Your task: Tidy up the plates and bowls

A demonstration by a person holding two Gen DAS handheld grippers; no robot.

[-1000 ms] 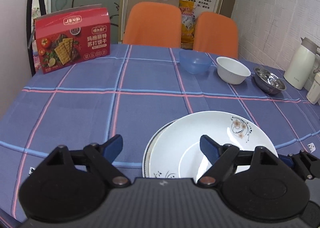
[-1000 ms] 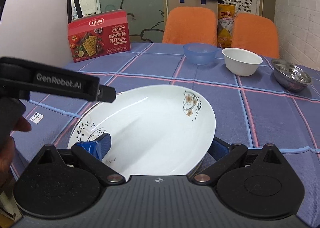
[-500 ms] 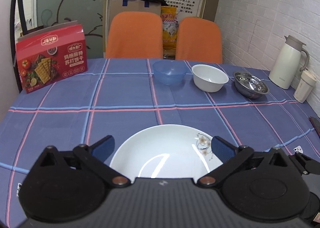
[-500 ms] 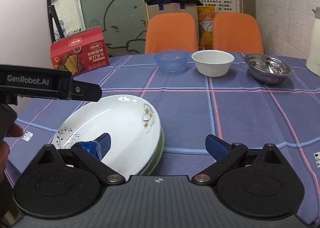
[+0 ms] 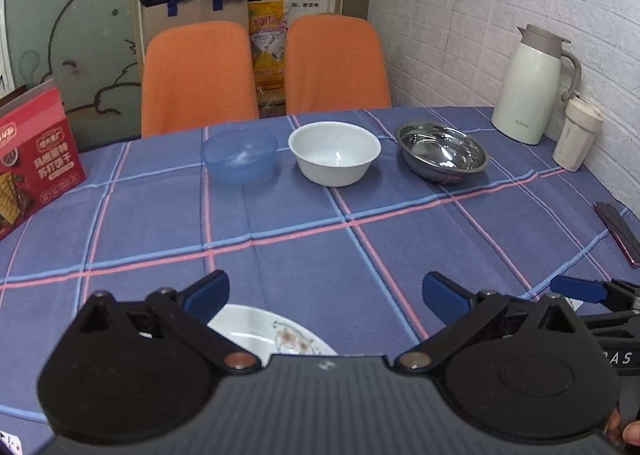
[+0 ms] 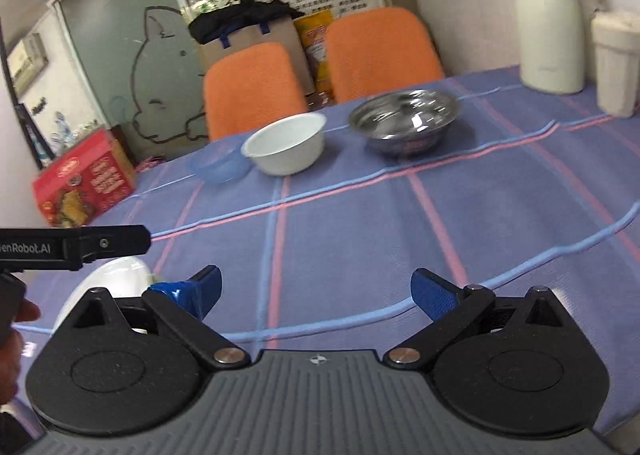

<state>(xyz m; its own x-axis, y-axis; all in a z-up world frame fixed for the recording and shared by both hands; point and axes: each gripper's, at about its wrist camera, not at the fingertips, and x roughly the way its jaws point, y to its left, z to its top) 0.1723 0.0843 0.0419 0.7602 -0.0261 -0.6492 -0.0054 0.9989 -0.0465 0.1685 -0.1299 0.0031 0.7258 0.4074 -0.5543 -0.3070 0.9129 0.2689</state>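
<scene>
1. While both sets of fingers stand spread and empty, left gripper (image 5: 326, 291) and right gripper (image 6: 316, 287), I judge the plates (image 5: 268, 331) stacked beneath the left.
2. Blue bowl (image 5: 239, 155), white bowl (image 5: 334, 153) and steel bowl (image 5: 442, 151) sit apart on the bench (image 5: 320, 255), unstacked.

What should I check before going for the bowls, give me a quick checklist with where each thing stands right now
1. Left gripper open and empty: ok.
2. Right gripper open and empty: ok.
3. Plate lying on the tablecloth, clear of both grippers: ok.
4. Blue bowl, white bowl and steel bowl upright in a row: ok.
5. Bowls empty: ok.
6. Path across the cloth to the bowls unblocked: ok.
7. Whether a second plate sits under the first: cannot tell.
</scene>
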